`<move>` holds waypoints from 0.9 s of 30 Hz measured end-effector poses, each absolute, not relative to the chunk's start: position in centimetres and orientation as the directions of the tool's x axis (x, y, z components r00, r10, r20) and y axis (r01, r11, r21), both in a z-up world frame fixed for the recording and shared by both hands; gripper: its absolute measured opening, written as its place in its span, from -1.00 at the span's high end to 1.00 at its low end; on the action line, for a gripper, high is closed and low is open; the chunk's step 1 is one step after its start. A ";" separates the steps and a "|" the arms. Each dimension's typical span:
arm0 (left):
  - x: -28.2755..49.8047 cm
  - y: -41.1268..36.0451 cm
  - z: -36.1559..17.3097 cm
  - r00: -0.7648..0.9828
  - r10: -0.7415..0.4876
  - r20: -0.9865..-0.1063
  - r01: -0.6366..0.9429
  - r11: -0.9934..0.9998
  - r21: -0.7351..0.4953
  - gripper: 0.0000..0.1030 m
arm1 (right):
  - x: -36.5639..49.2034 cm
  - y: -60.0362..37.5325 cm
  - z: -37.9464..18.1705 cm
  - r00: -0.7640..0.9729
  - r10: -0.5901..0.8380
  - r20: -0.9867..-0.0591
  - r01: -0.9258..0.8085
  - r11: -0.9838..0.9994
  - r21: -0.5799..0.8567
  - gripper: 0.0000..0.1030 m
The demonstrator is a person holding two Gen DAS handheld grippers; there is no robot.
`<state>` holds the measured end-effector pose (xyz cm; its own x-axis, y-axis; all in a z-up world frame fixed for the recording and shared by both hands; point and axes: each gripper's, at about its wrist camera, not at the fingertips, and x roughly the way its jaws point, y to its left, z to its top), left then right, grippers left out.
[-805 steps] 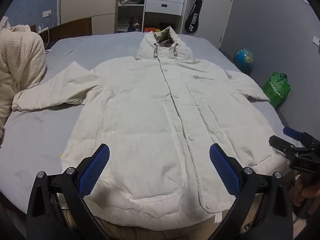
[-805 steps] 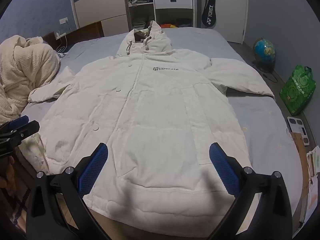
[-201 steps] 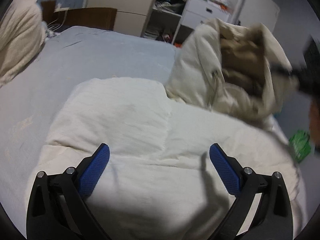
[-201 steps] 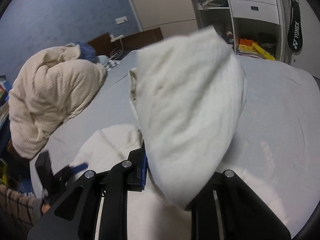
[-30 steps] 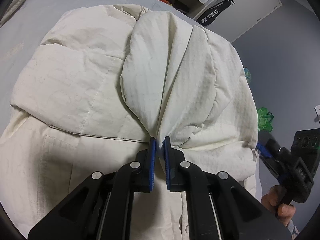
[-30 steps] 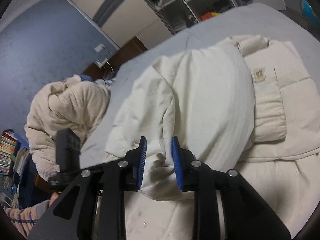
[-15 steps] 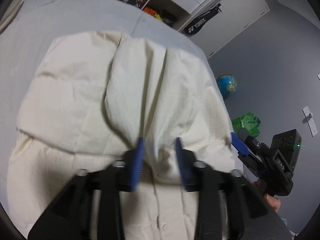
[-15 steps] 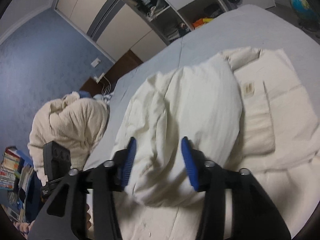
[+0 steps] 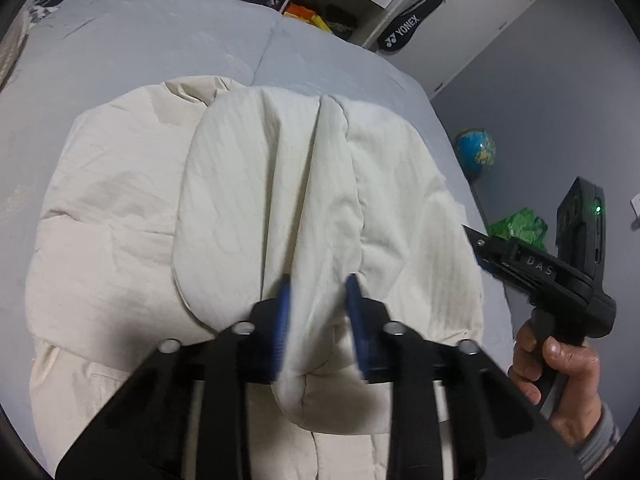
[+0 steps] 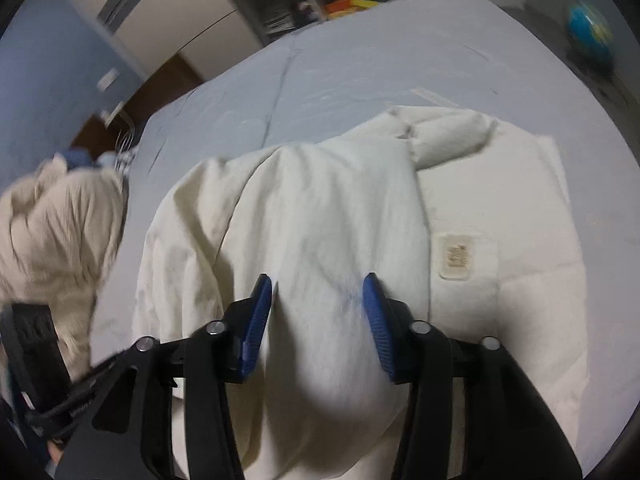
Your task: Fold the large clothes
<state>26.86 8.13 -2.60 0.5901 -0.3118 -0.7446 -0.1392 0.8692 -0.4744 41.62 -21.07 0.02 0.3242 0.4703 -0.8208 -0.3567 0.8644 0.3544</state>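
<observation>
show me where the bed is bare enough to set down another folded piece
Bare sheet runs between the folded coat and the wardrobe end of the bed, and along the coat's globe side. It is crowded where the cream blanket heap sits, and at the near edge, under both hand-held grippers.

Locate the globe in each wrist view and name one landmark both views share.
Left wrist view: the globe stands at the right, on the floor past the bed's right edge, above the green bag.
Right wrist view: the globe is blurred in the top right corner, beyond the bed's far right side.
Shared landmark: the folded cream coat in the middle of both.
</observation>
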 end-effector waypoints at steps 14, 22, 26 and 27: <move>25.5 8.3 -5.1 0.571 -0.315 -0.758 -0.132 0.876 -0.464 0.68 | 41.0 -30.0 -6.2 0.396 0.703 -0.590 -0.127 0.679 0.723 0.95; 23.2 7.9 -6.0 0.585 -0.336 -0.738 -0.141 0.854 -0.501 0.60 | 38.3 -30.1 -3.6 0.434 0.667 -0.606 -0.241 0.734 0.635 0.84; 22.0 8.2 -5.9 0.601 -0.347 -0.720 -0.159 0.831 -0.533 0.46 | 35.1 -29.5 -1.6 0.458 0.649 -0.608 -0.322 0.758 0.567 0.83; 21.7 8.4 -5.9 0.603 -0.347 -0.718 -0.162 0.828 -0.537 0.41 | 34.5 -29.4 -1.2 0.457 0.648 -0.609 -0.336 0.760 0.556 0.83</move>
